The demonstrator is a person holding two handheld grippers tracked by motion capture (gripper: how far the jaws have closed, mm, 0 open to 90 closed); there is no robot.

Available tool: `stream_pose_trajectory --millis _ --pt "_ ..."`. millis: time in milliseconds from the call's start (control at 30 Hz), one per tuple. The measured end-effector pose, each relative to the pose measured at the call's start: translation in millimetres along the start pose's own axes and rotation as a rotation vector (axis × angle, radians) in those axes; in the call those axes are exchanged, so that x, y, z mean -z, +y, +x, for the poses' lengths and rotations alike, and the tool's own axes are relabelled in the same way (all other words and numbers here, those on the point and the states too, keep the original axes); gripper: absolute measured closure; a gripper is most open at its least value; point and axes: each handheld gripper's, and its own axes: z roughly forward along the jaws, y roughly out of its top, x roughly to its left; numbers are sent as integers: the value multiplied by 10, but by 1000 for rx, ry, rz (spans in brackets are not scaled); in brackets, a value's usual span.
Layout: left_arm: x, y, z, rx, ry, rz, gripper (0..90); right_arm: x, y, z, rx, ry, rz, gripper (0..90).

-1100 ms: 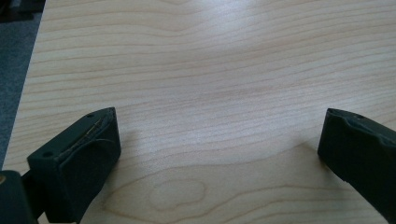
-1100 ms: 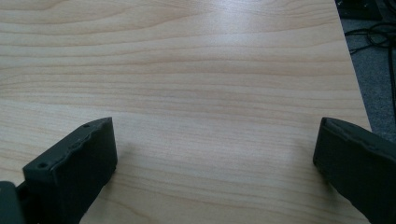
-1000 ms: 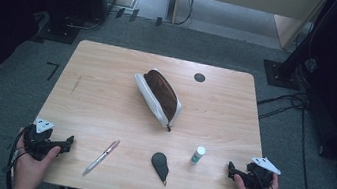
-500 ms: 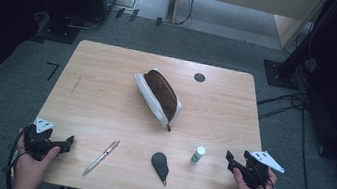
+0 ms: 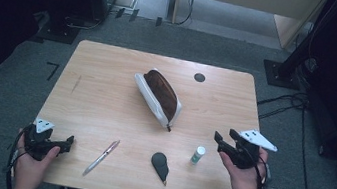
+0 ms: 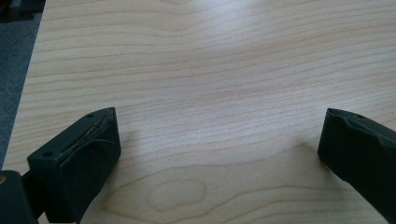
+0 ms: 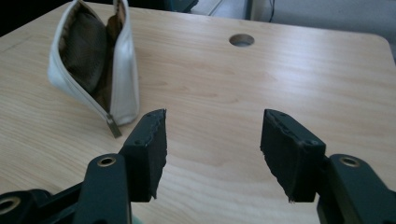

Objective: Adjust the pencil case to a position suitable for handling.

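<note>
Floor: we see grey carpet [image 5: 16, 82] — dim.
Table: our light wooden table [image 5: 106, 90].
Stands: black bases [image 5: 283, 71] behind.

A silver pen [image 5: 102, 157] lies near the front edge, left of a black teardrop-shaped object [image 5: 160, 164]; a dark round hole [image 5: 200, 77] marks the table's [image 5: 100, 94] far side

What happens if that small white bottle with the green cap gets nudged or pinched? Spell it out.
The small white bottle stands upright on a narrow base, so a sideways nudge would probably tip it. Its body looks round, so once down it may roll across the smooth wooden table. It looks small and probably light, and likely rigid enough for a gentle pinch.
</note>
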Motion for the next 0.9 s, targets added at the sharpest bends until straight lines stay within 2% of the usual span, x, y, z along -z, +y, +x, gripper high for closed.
stream_pose_trajectory --millis 333,433,567,800,900 --pt "0 0 1 -1 0 1 0 -344 389 189 53 122 15 437" --pt "0 0 0 0 0 0 0 -438 477 227 68 122 17 450" --pt "1 0 2 -3 0 2 0 -537 582 248 64 140 20 447" --pt "0 0 1 -1 0 0 0 -784 738 286 111 205 86 476" --pt "0 0 1 -1 0 0 0 -904 785 303 123 251 114 476"
